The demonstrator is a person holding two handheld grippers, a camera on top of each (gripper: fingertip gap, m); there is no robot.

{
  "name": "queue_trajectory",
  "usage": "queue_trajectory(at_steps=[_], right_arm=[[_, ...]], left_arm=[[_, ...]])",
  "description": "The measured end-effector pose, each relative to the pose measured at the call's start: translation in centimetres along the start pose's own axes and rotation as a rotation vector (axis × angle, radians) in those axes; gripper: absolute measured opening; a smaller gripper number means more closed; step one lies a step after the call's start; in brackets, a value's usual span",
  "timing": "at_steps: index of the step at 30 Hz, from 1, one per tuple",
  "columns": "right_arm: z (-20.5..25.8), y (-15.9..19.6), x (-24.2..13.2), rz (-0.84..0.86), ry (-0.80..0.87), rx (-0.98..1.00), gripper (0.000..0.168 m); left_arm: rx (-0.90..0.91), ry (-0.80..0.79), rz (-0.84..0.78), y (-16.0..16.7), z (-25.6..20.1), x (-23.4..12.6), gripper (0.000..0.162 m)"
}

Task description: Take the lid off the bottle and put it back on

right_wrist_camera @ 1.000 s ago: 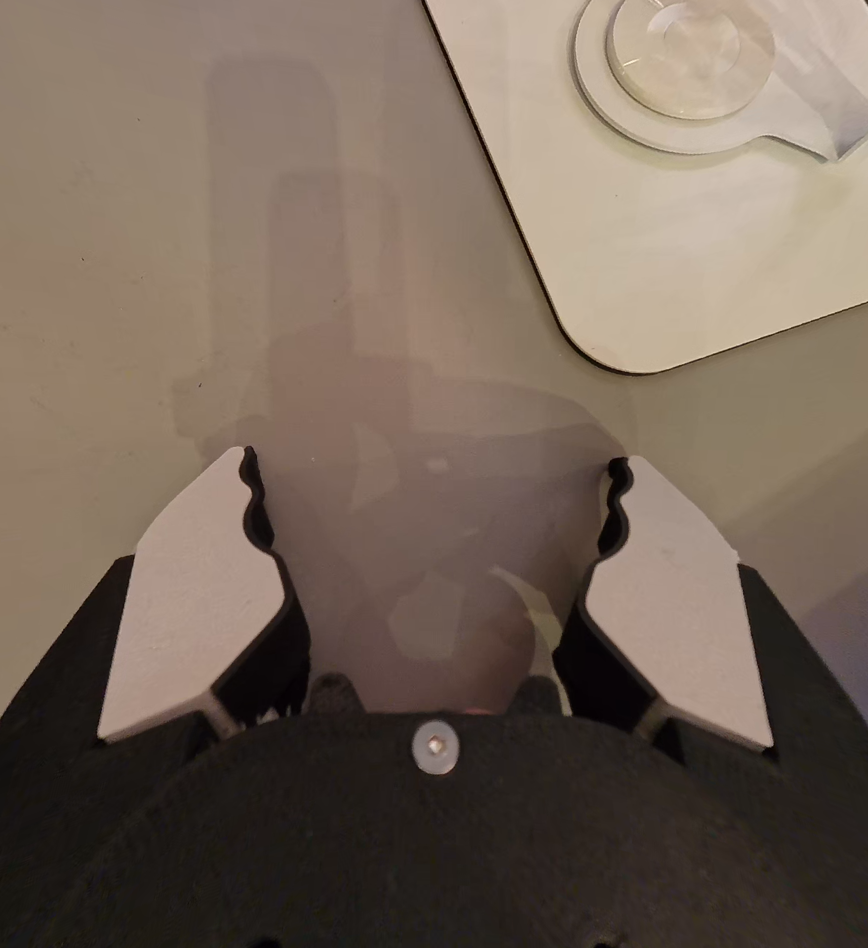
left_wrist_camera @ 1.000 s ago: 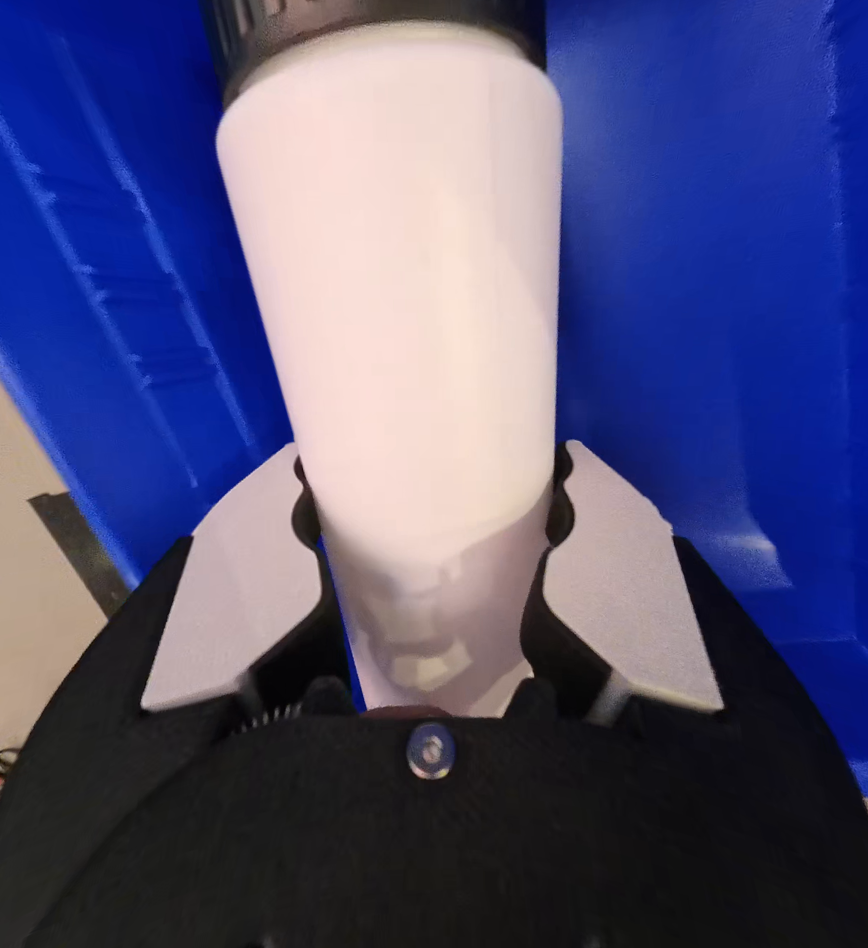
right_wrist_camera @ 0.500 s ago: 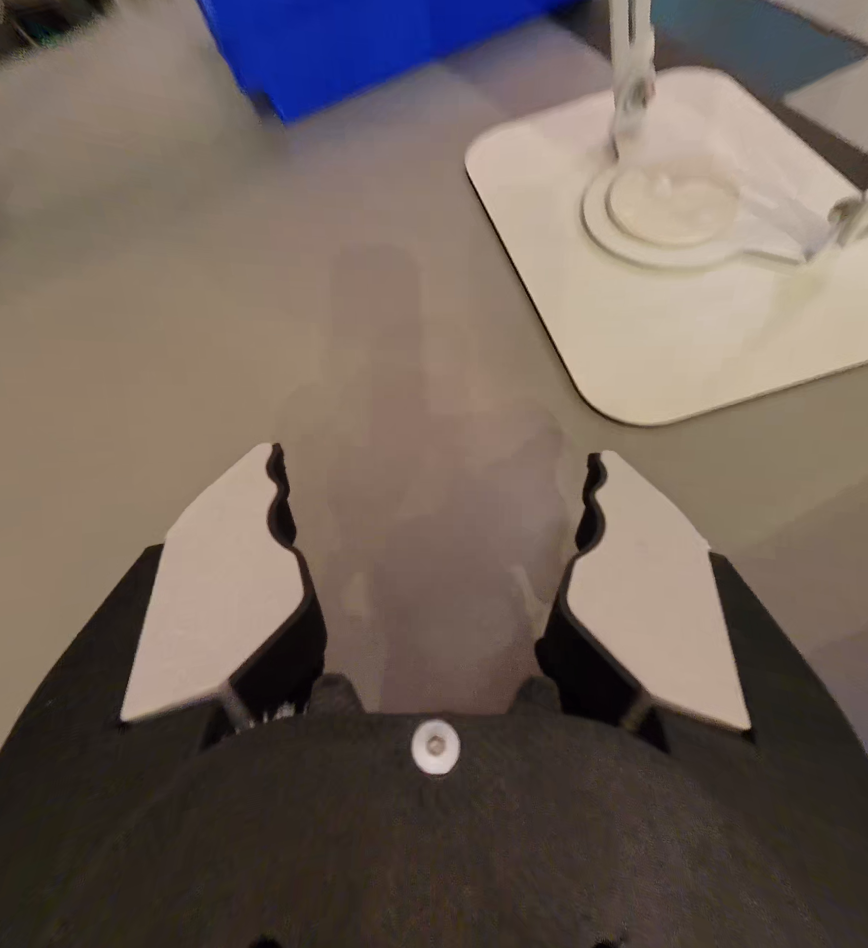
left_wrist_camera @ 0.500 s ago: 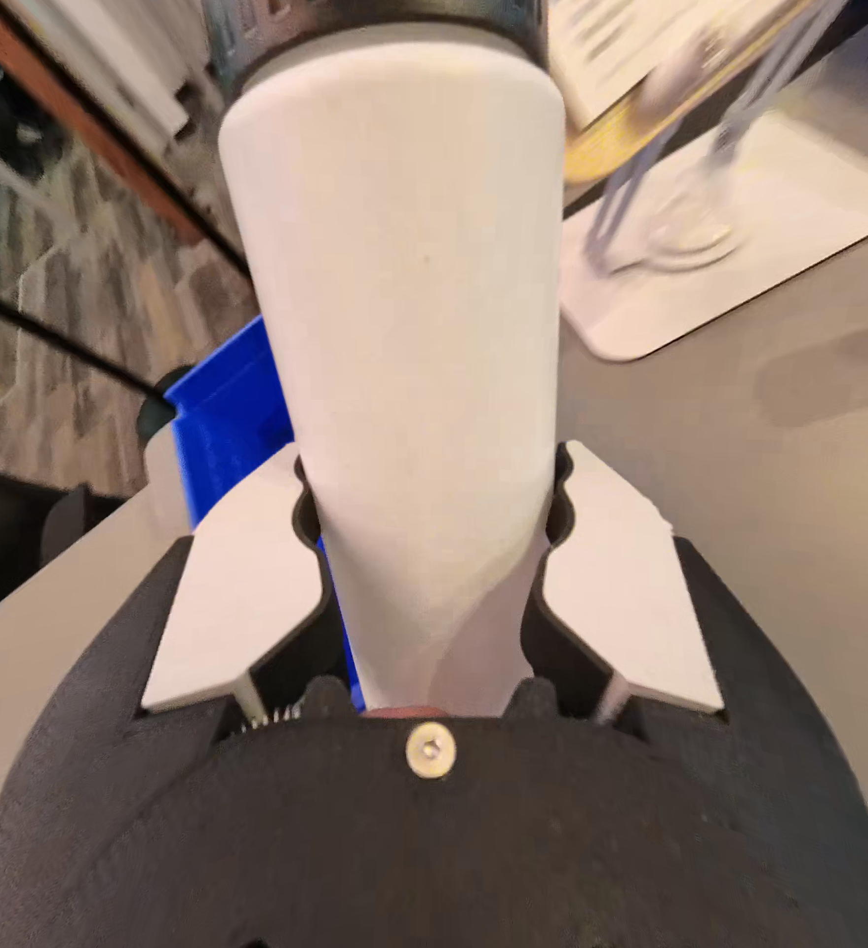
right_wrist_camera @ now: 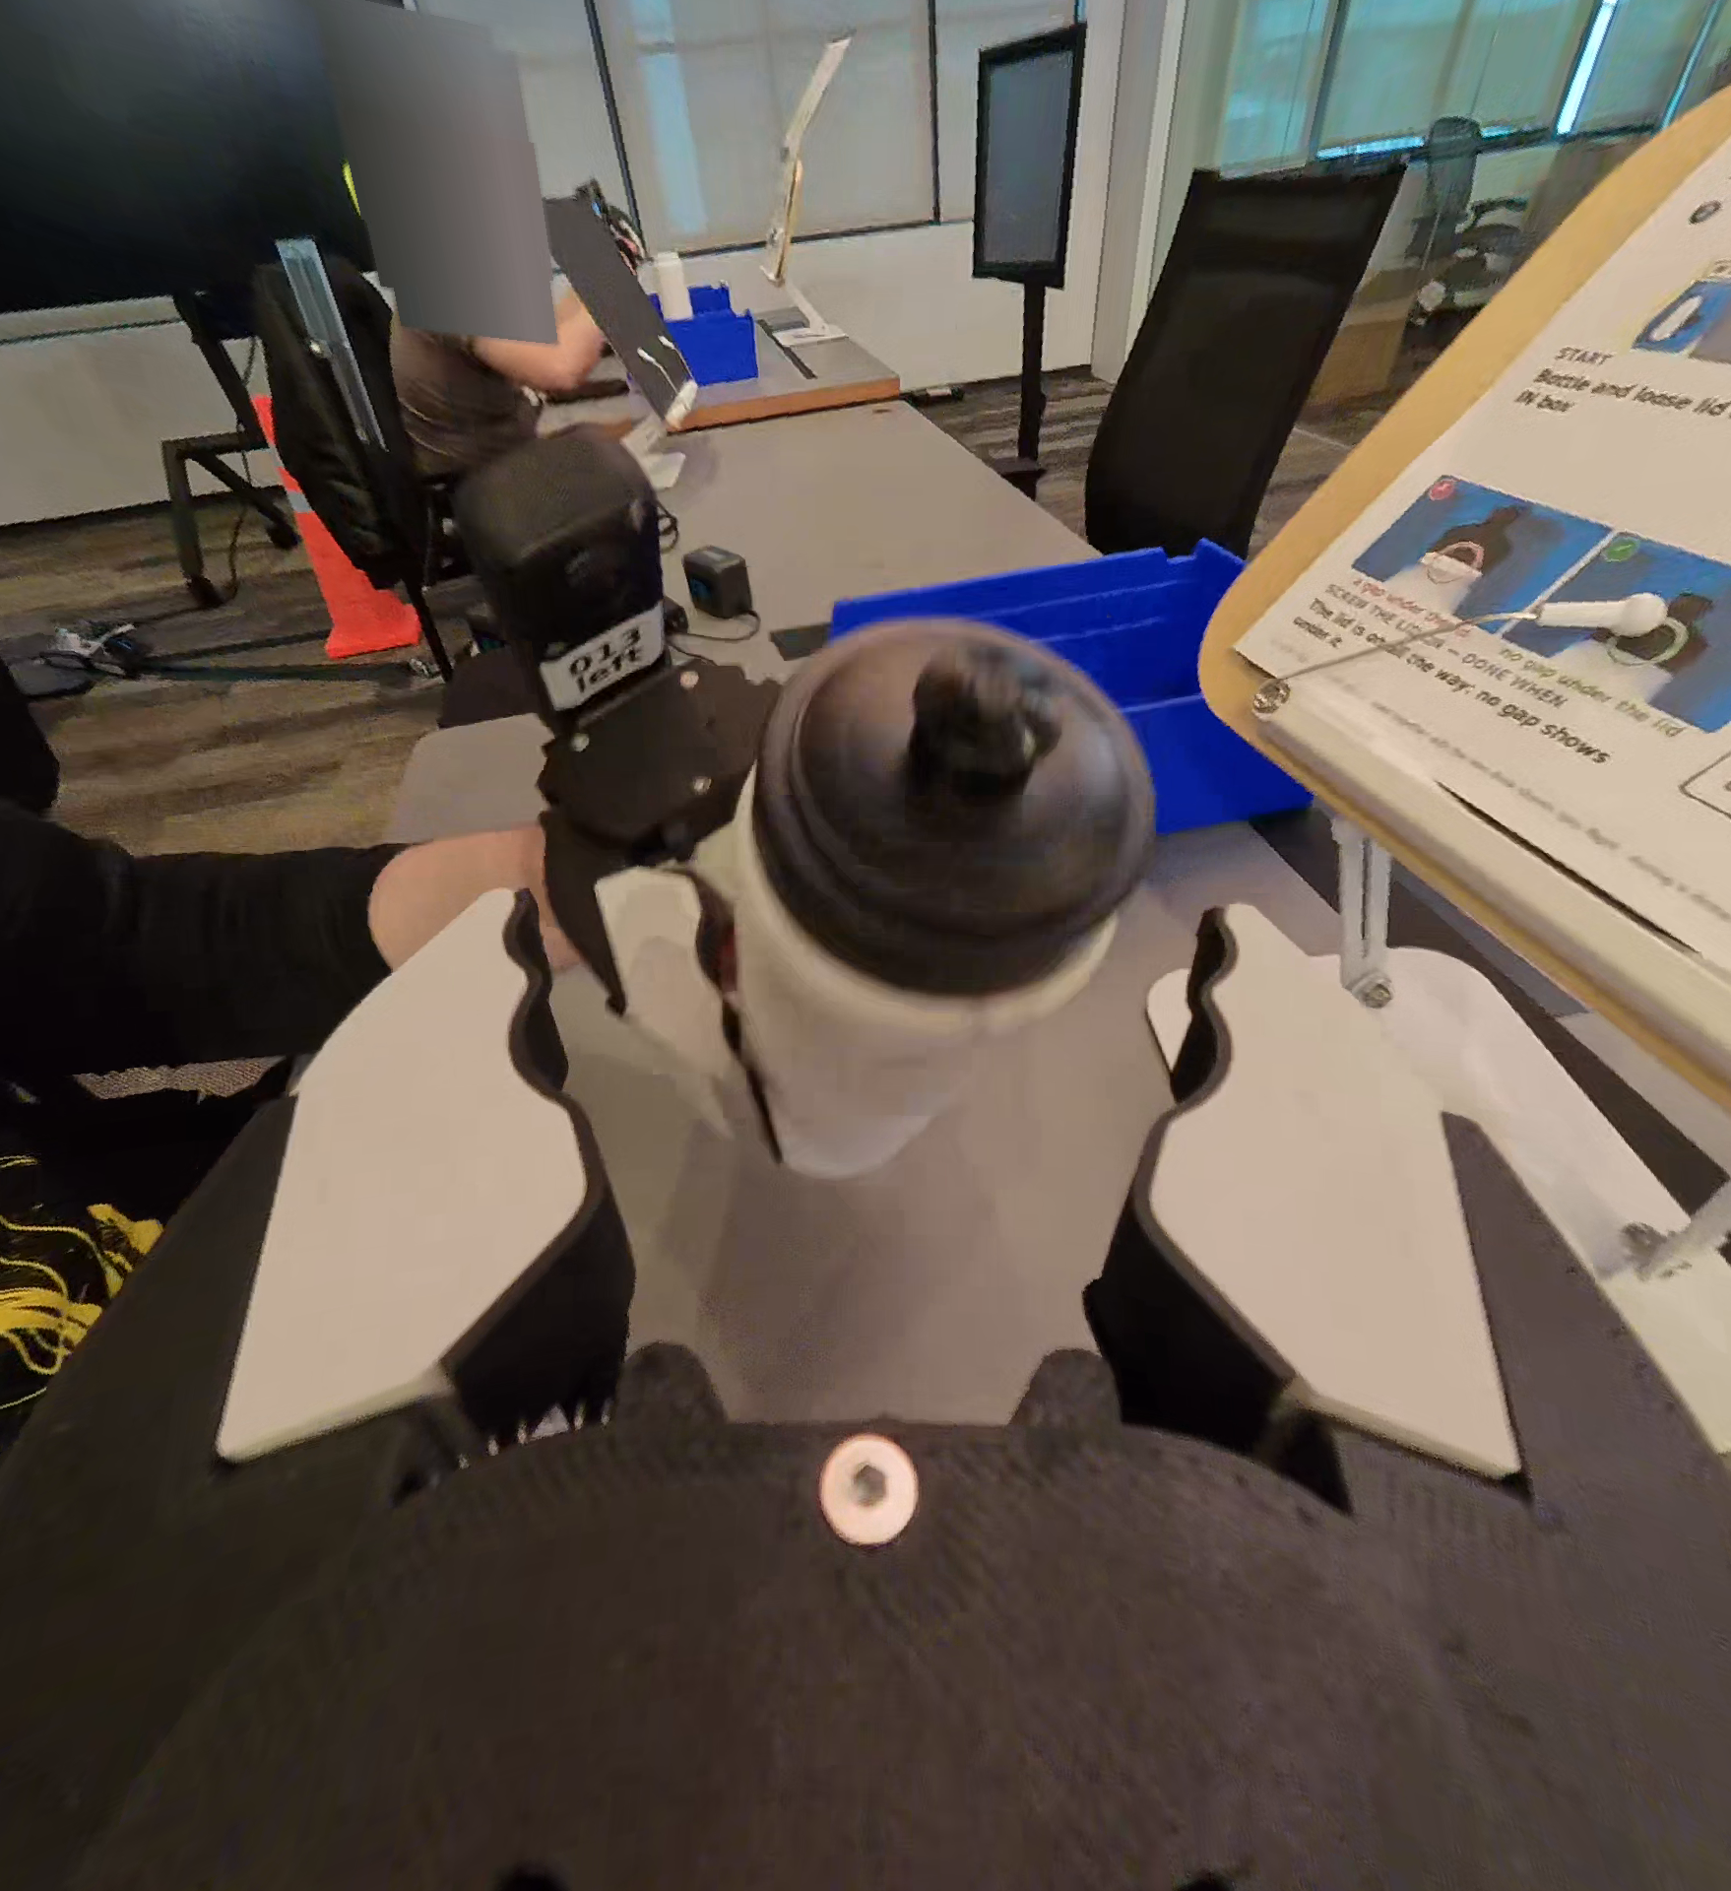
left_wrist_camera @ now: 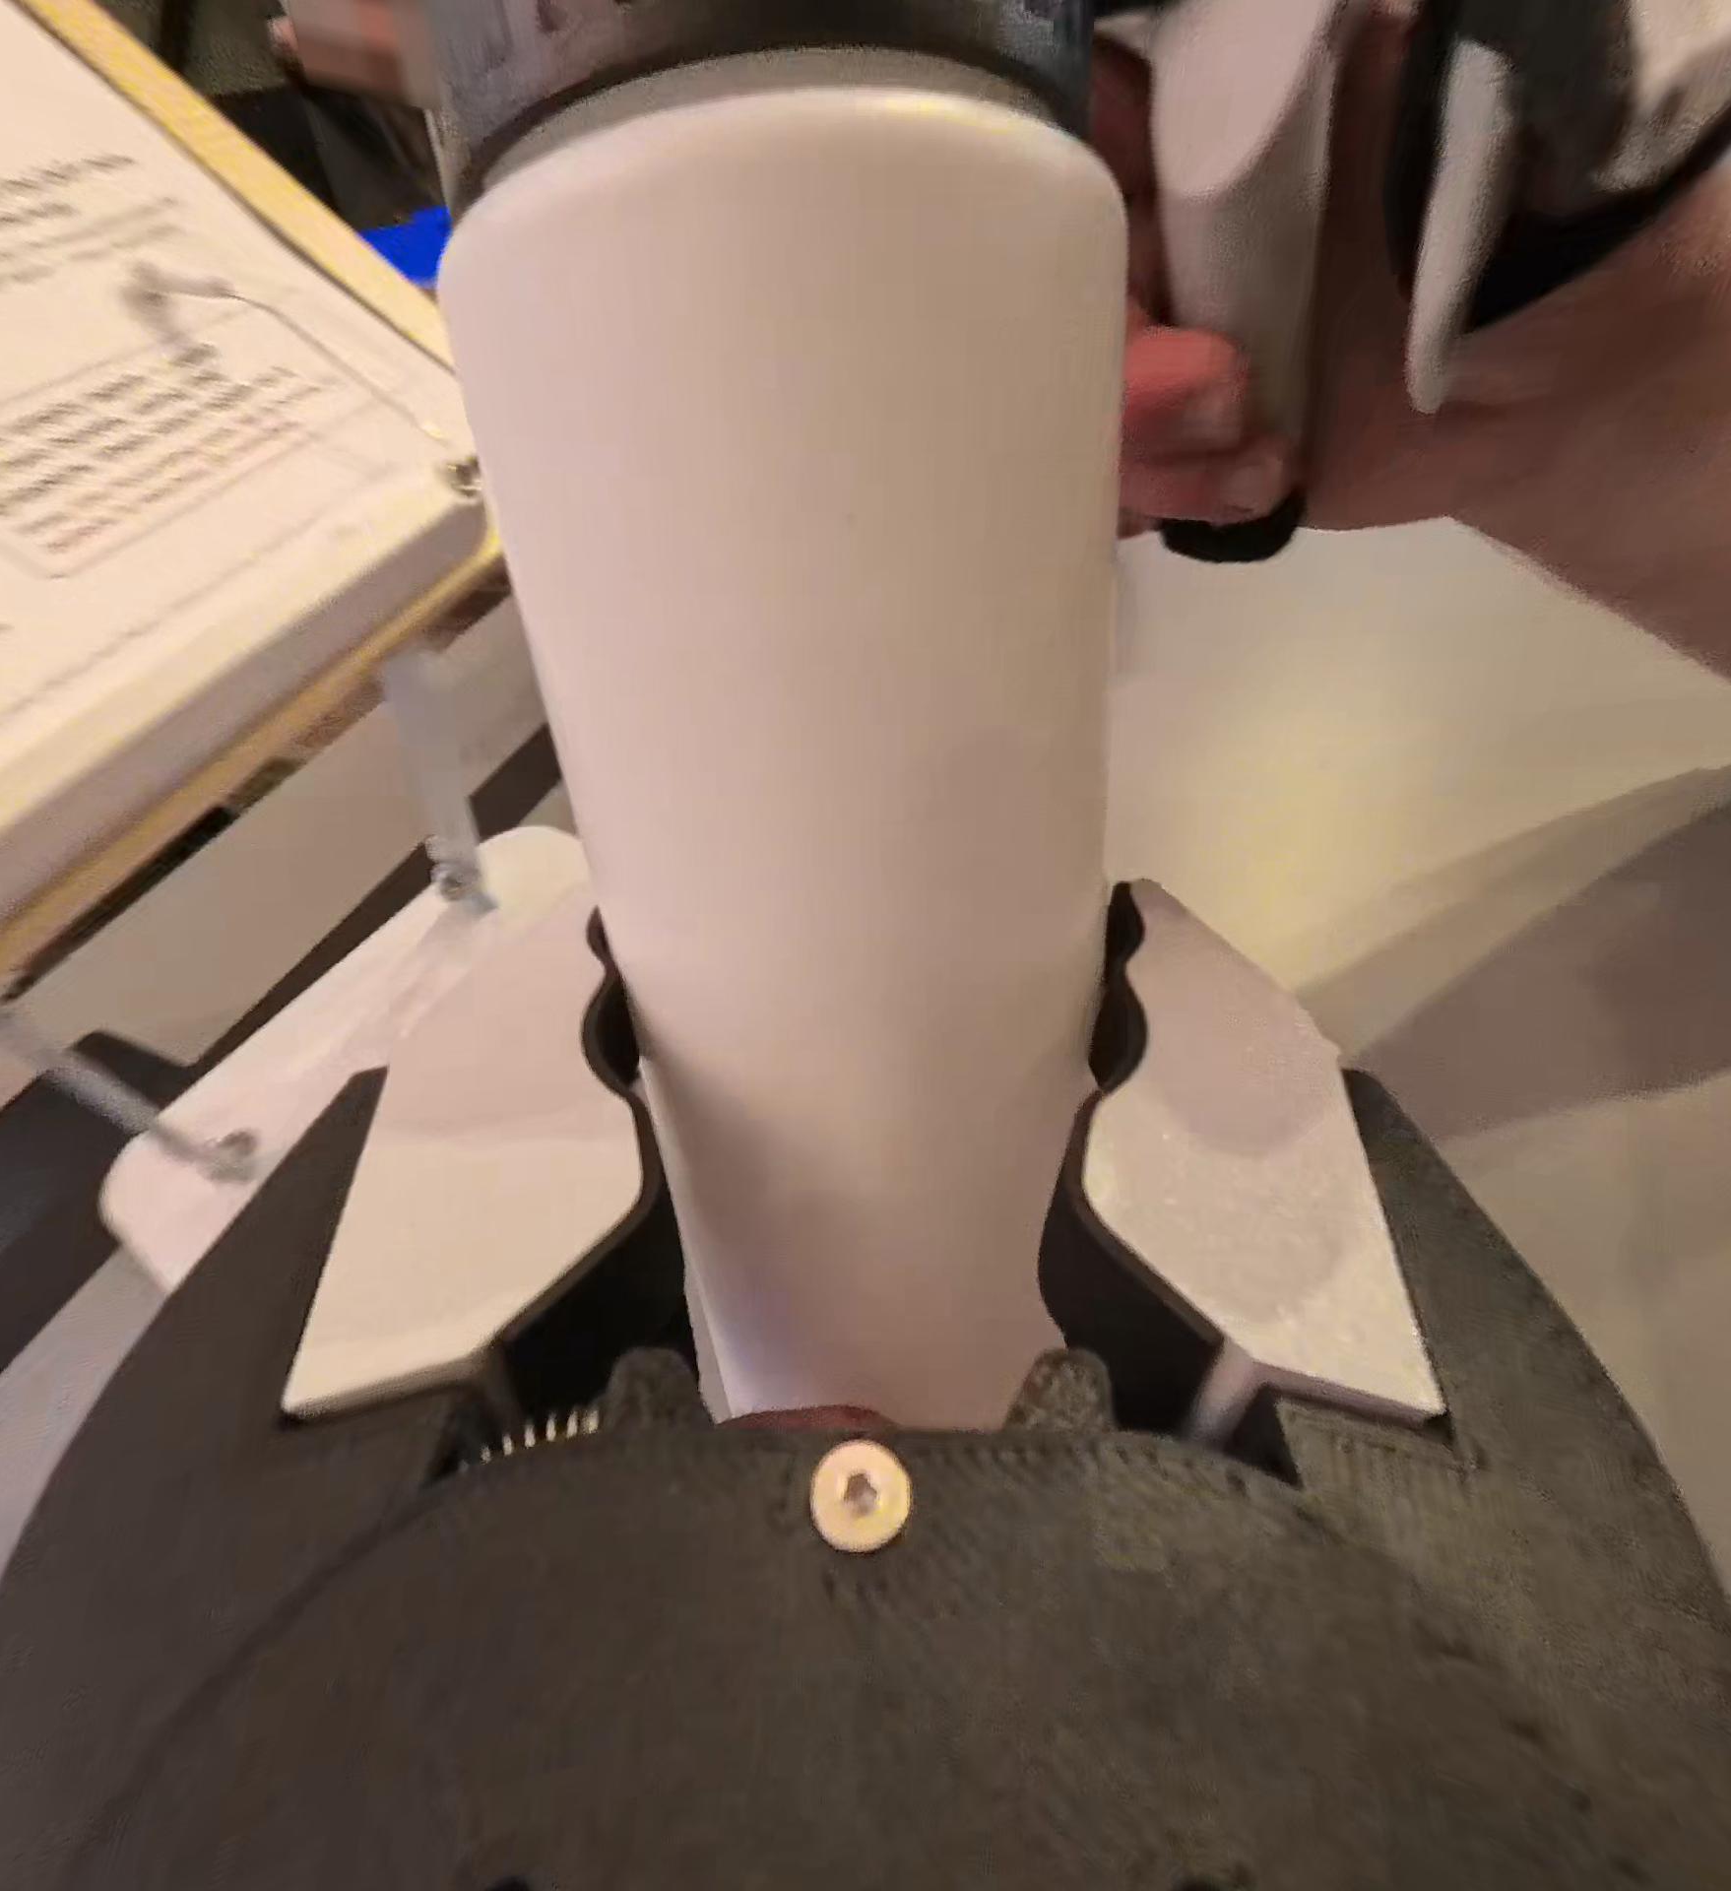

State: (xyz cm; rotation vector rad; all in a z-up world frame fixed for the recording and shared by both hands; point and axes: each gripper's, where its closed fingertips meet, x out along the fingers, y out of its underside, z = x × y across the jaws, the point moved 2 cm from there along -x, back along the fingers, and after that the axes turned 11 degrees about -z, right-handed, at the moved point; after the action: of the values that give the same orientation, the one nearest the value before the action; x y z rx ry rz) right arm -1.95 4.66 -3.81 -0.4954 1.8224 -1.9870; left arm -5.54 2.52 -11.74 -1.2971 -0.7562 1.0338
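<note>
Now, view by view:
Left wrist view, grip: the left gripper (left_wrist_camera: 867, 1034) is pinching the lower body of the white bottle (left_wrist_camera: 790, 614), both fingers pressed against its sides, the dark lid (left_wrist_camera: 739, 123) pointing away from the camera.
Left wrist view, change: a second ago the blue bin was filling the background; now the bottle is being held up over the table (left_wrist_camera: 1557, 1177) and the white stand base (left_wrist_camera: 1352, 798), beside the tilted instruction board (left_wrist_camera: 125, 430).
Left wrist view, newcomer: the right gripper (left_wrist_camera: 1342, 235) and the hand (left_wrist_camera: 1578, 440) holding it are arriving near the lid, at the upper right.
Right wrist view, grip: the right gripper (right_wrist_camera: 867, 1023) is spread wide and carrying nothing.
Right wrist view, change: it is no longer looking down at bare table; it is facing the lid (right_wrist_camera: 953, 808) end-on, which sits ahead of its fingertips, not yet between them.
Meaning for the task: the lid is looking still seated on the bottle (right_wrist_camera: 872, 1074), so unscrewing is likely about to begin.
Only the right view shows: the lid's knob, the left gripper (right_wrist_camera: 677, 982) from outside, the blue bin (right_wrist_camera: 1127, 655) well behind.
Only the left view shows: the finger contact on the bottle's sides.
</note>
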Motion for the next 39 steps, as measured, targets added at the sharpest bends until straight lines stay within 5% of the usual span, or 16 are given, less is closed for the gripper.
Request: queue_trajectory(at_steps=[3,7,11,15,21,27,30,39], right_arm=[[-0.5,0.8,-0.1,0.041,-0.019,0.059,0.112],[-0.9,1.2,-1.1,0.005,-0.019,0.079,0.080],[-1.0,2.3,-1.6,0.066,-0.005,0.061,0.080],[-0.7,3.5,-1.5,0.179,-0.012,-0.009,0.079],[-0.5,4.0,-1.2,0.188,-0.047,-0.013,0.079],[-0.5,3.9,-1.8,0.153,-0.036,0.015,0.080],[-0.8,3.1,-2.3,0.187,-0.018,0.031,0.094],[0.0,1.7,-3.5,0.689,-0.029,0.007,0.088]], left_arm=[[-0.030,0.048,-0.039,0.4,-1.6,2.1,0.088],[-0.062,0.088,-0.071,1.2,-2.9,3.5,0.088],[-0.083,0.106,-0.051,2.1,-3.4,4.4,0.088],[-0.120,0.097,-0.041,2.0,-2.8,4.7,0.119],[-0.104,0.169,-0.026,1.7,-4.2,6.0,0.097],[-0.132,0.179,-0.081,1.6,-4.5,6.4,0.093],[-0.095,0.163,-0.070,2.0,-4.5,6.4,0.089],[-0.097,0.156,-0.093,2.0,-4.6,6.4,0.088]])
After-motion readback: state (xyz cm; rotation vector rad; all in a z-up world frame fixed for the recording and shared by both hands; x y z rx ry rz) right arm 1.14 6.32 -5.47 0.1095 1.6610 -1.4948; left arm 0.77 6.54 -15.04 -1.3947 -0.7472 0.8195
